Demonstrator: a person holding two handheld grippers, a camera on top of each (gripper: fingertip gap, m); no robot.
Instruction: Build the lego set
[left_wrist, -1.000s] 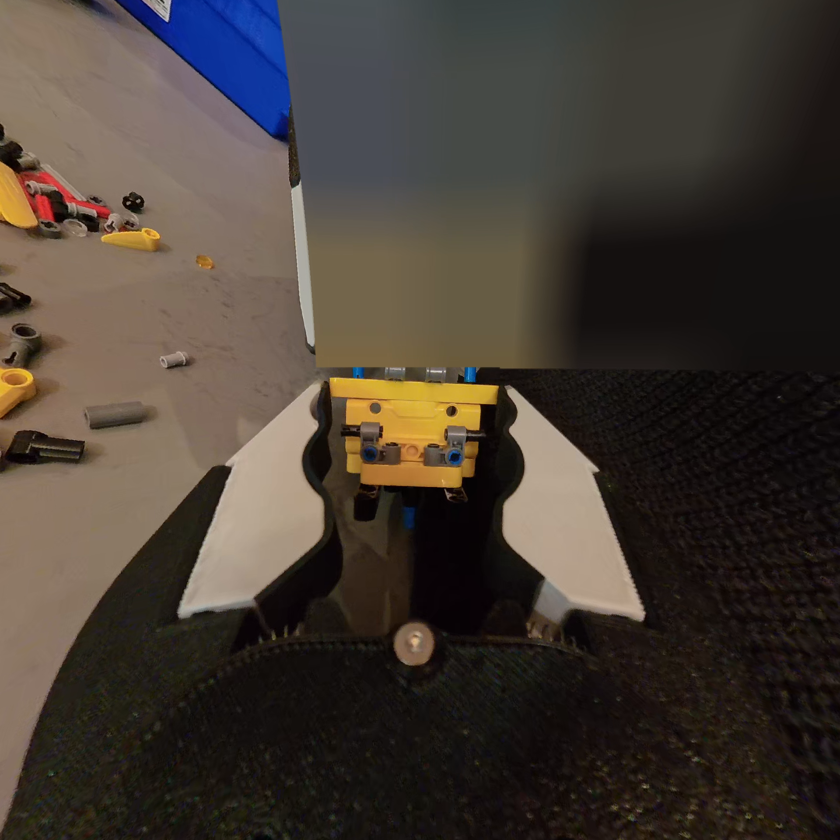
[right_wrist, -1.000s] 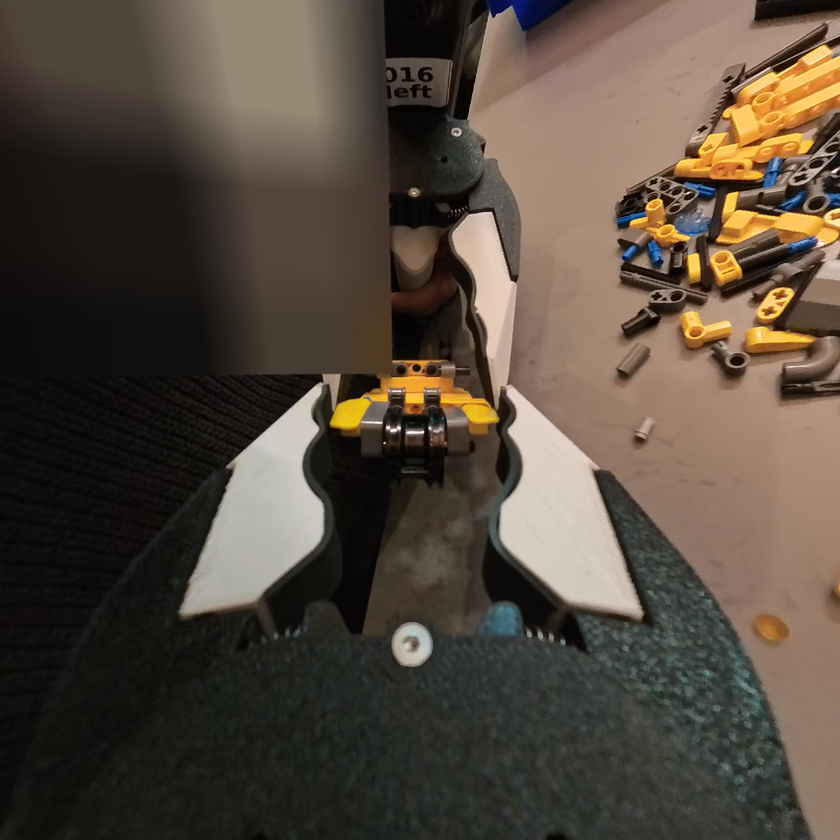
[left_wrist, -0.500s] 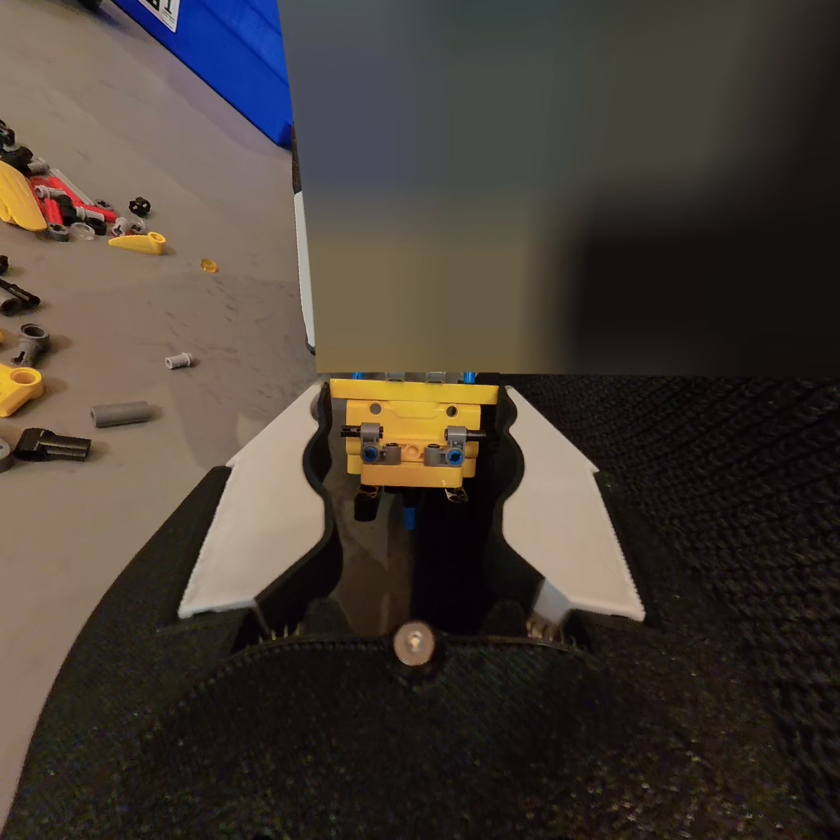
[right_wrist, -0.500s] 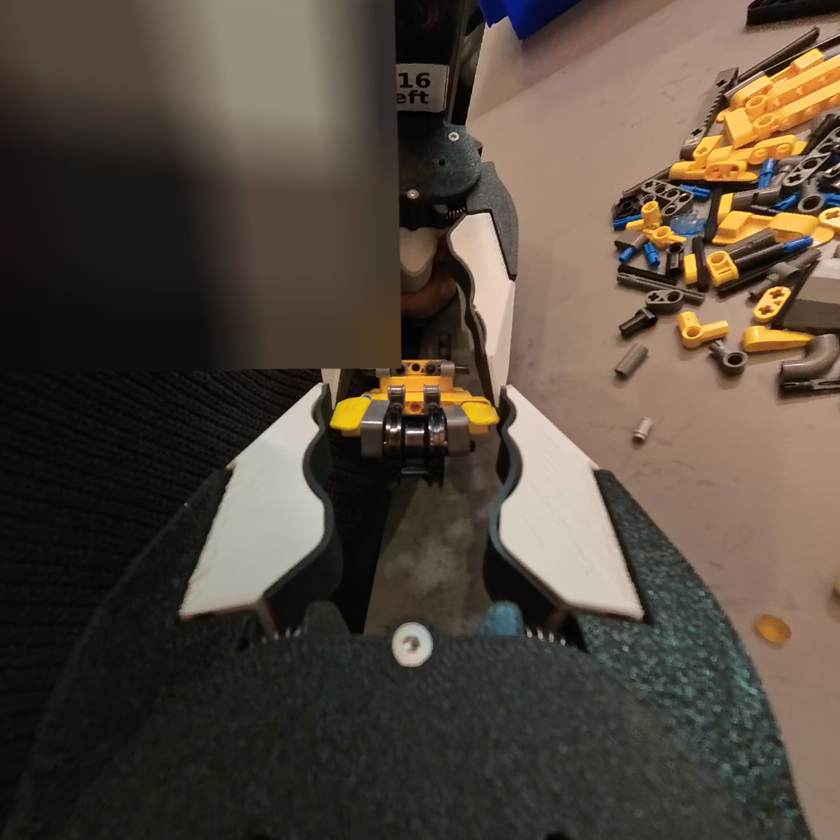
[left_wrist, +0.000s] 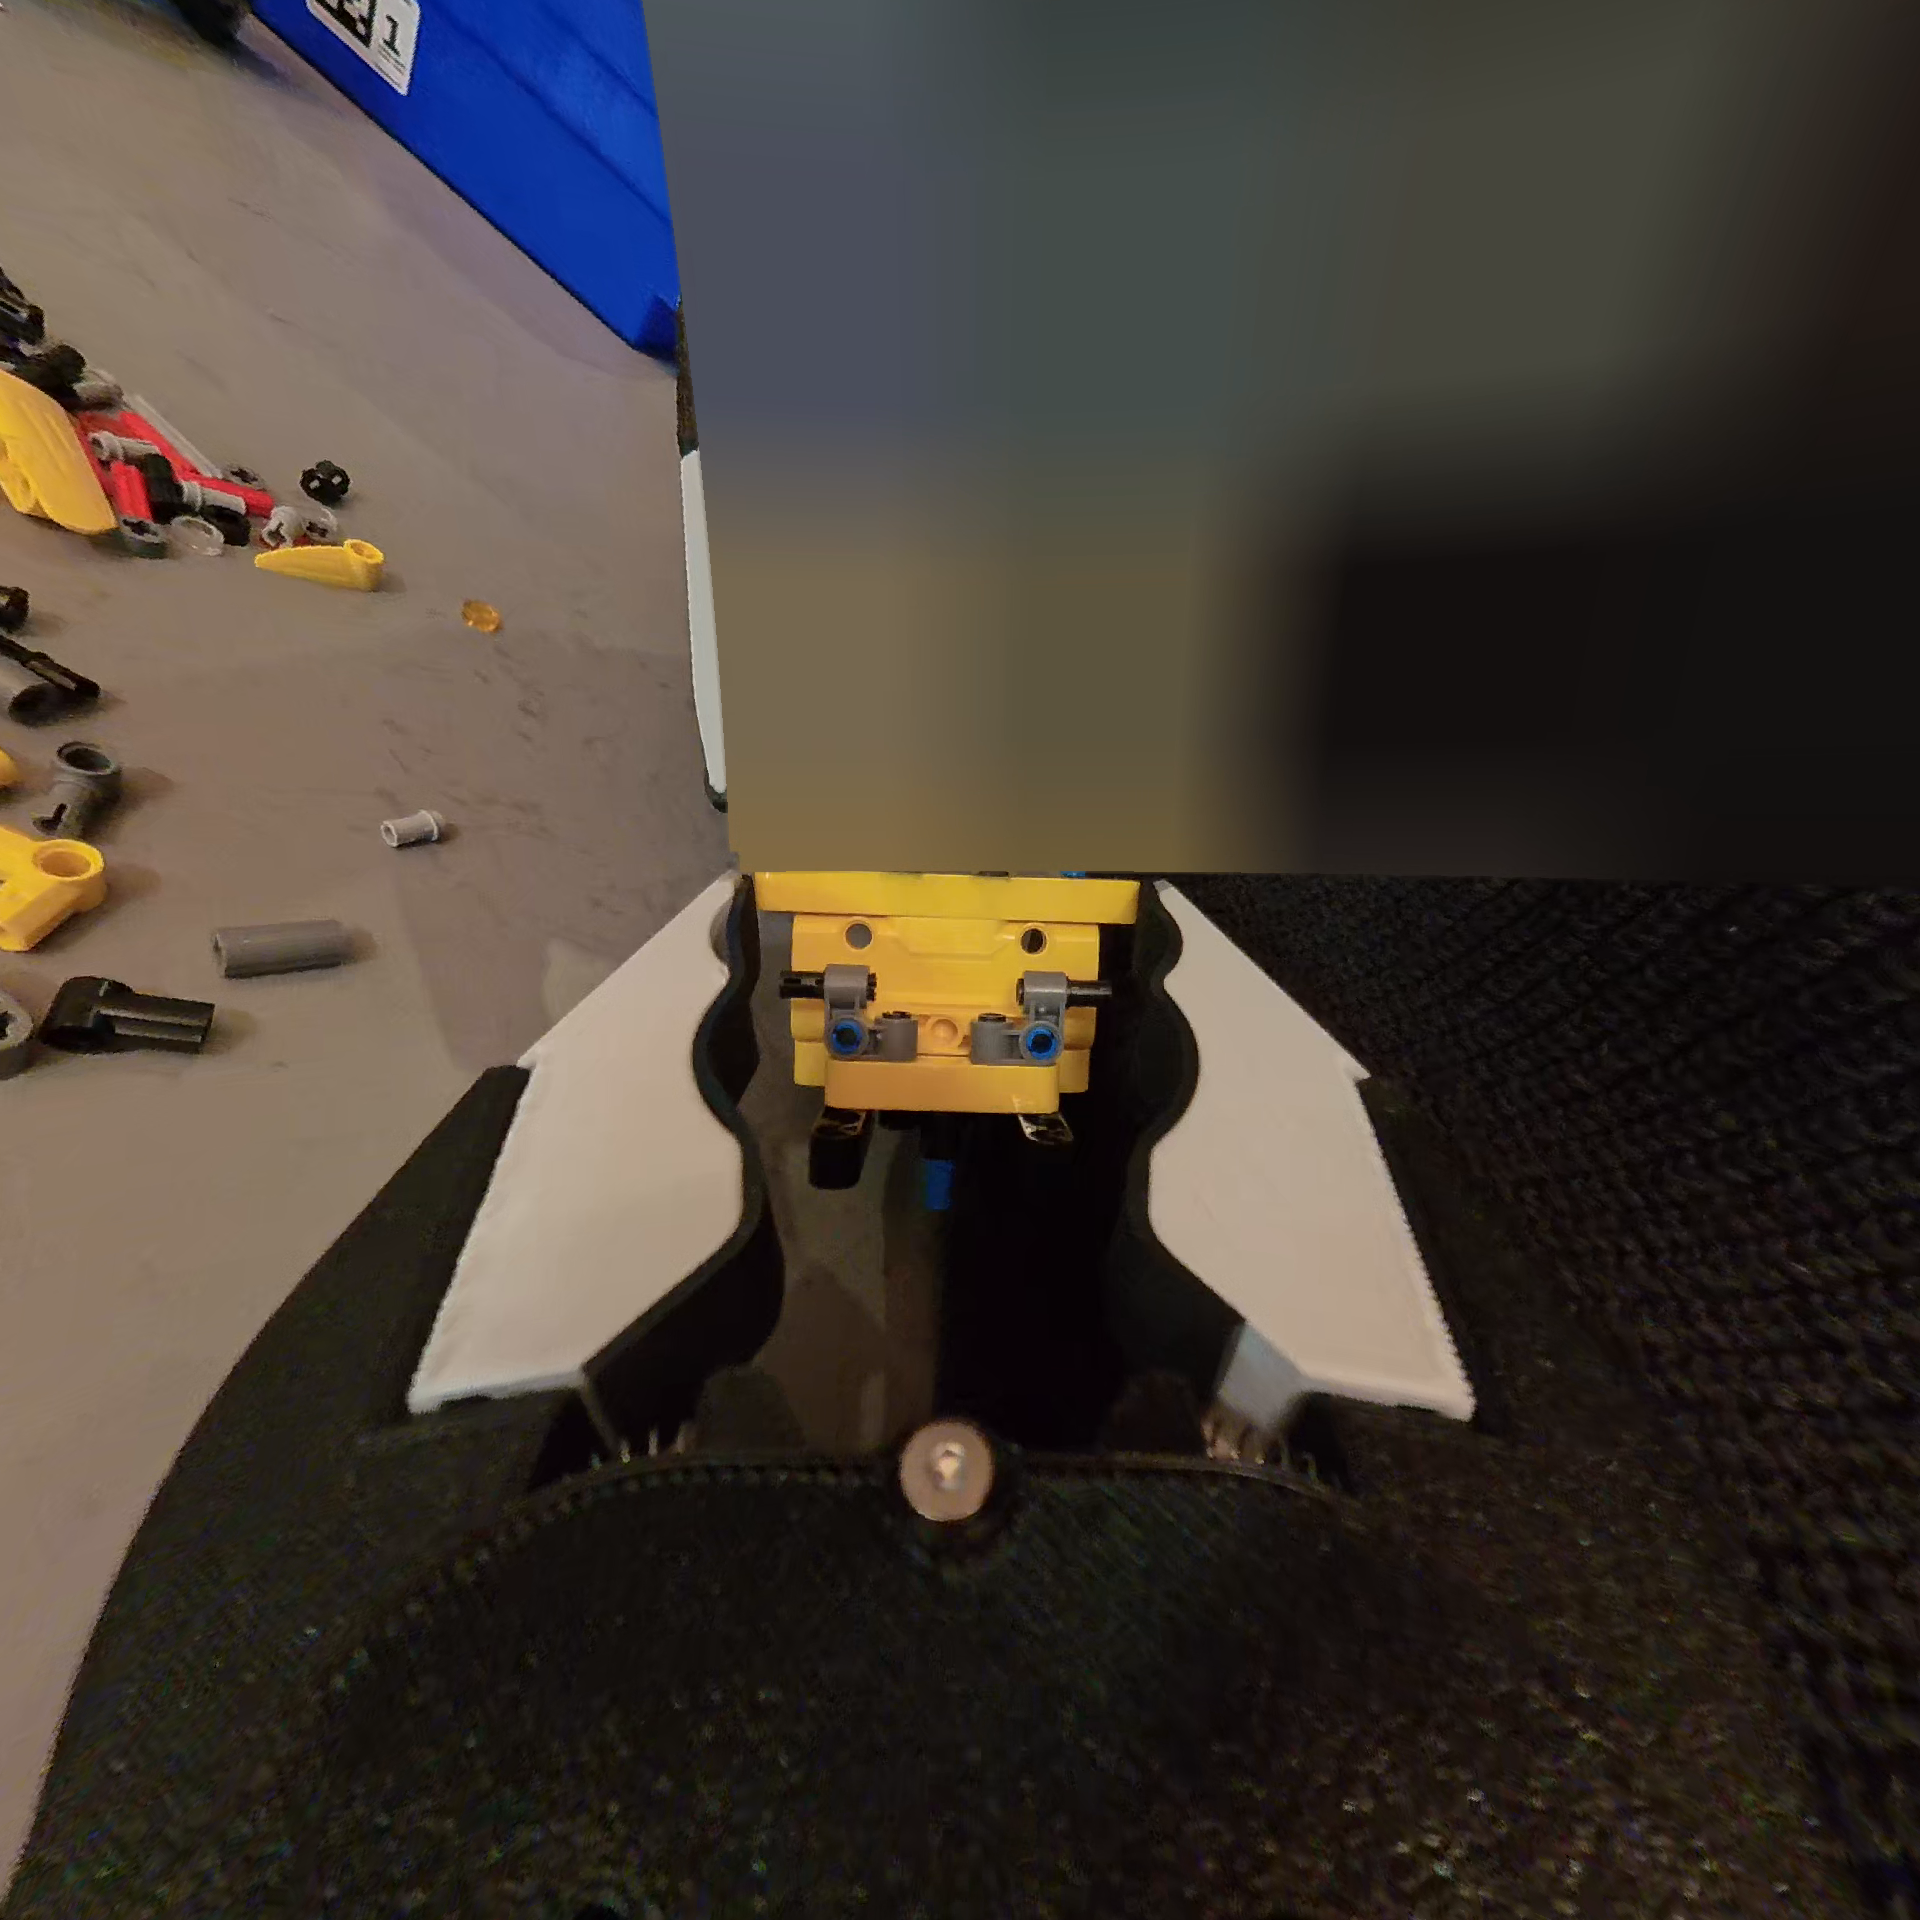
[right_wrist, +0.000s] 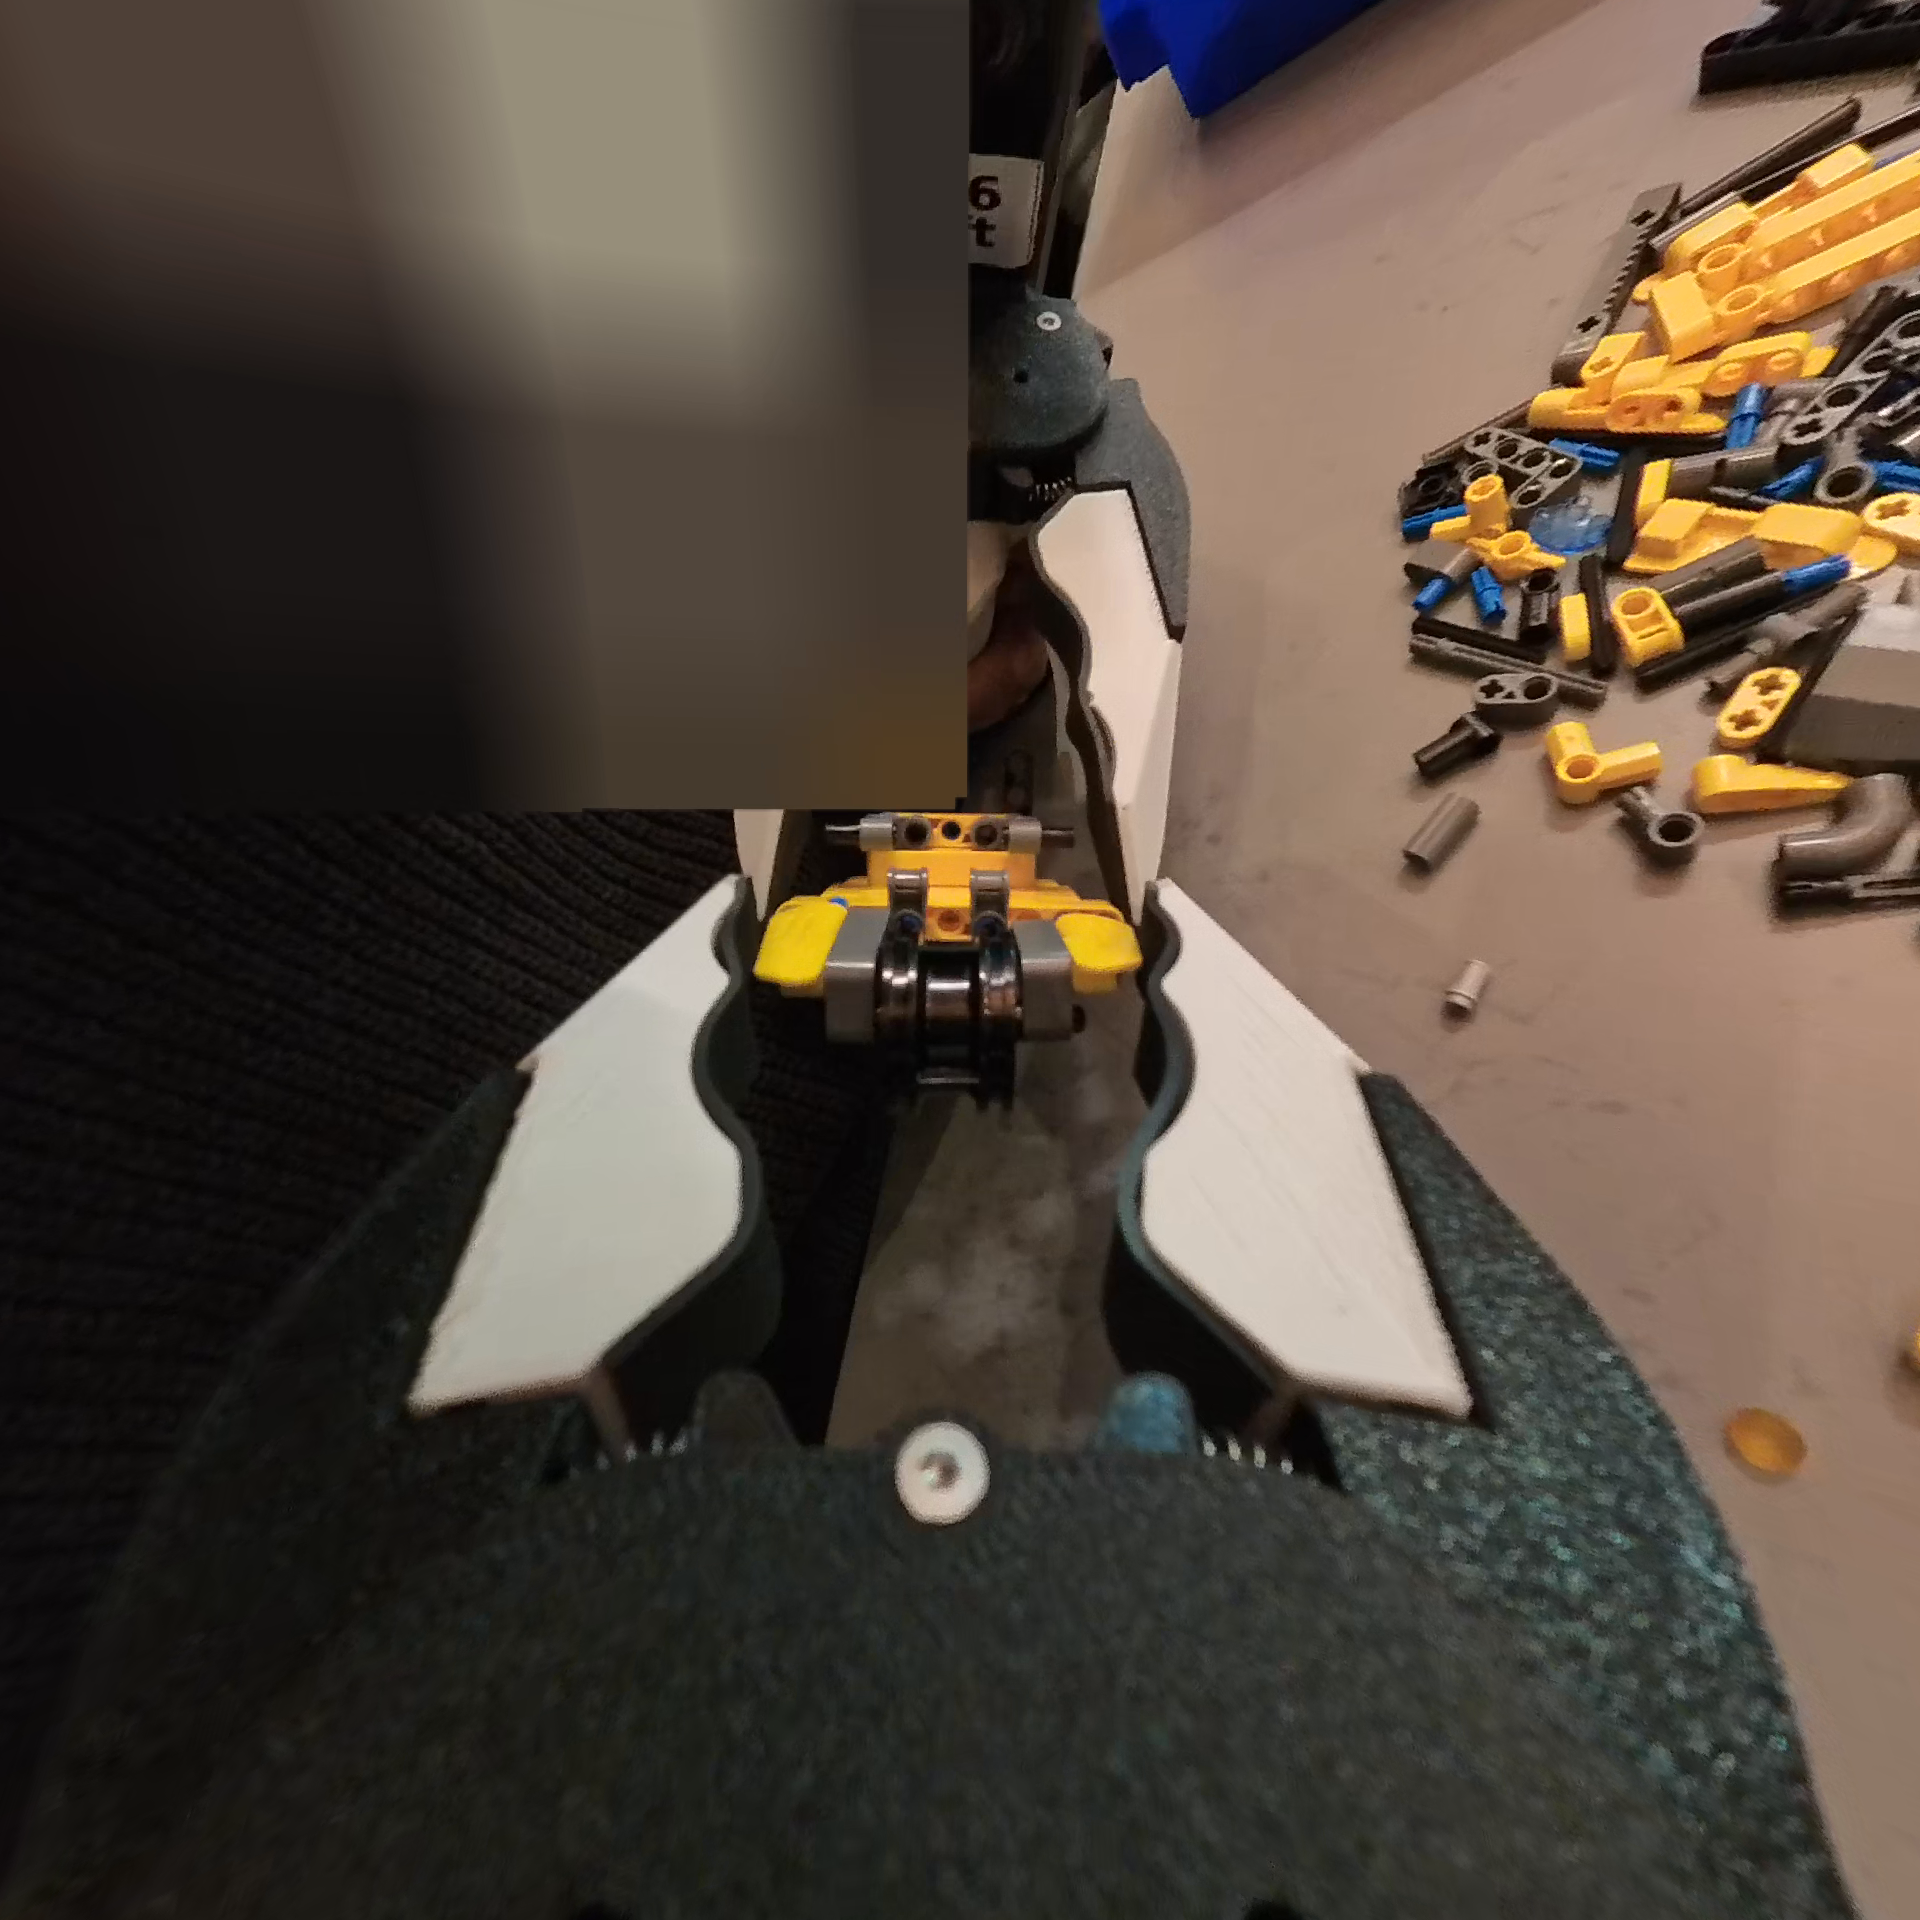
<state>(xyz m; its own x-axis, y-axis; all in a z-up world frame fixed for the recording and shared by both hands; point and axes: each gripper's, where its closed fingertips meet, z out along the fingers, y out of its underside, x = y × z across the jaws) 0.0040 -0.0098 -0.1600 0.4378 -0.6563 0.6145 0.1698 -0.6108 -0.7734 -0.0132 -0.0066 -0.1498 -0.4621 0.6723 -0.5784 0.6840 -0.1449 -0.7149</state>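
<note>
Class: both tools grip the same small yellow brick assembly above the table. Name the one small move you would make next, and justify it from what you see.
Probably hold steady and ease the two ends together. The left tool and right tool each clamp the yellow assembly from opposite ends, in the air above the grey table, so one slip could let it twist.

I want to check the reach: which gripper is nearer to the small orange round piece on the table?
Right. The orange round piece lies just beside the right gripper, behind its fingertips; from the left gripper it lies far ahead, left of its fingertips.
</note>
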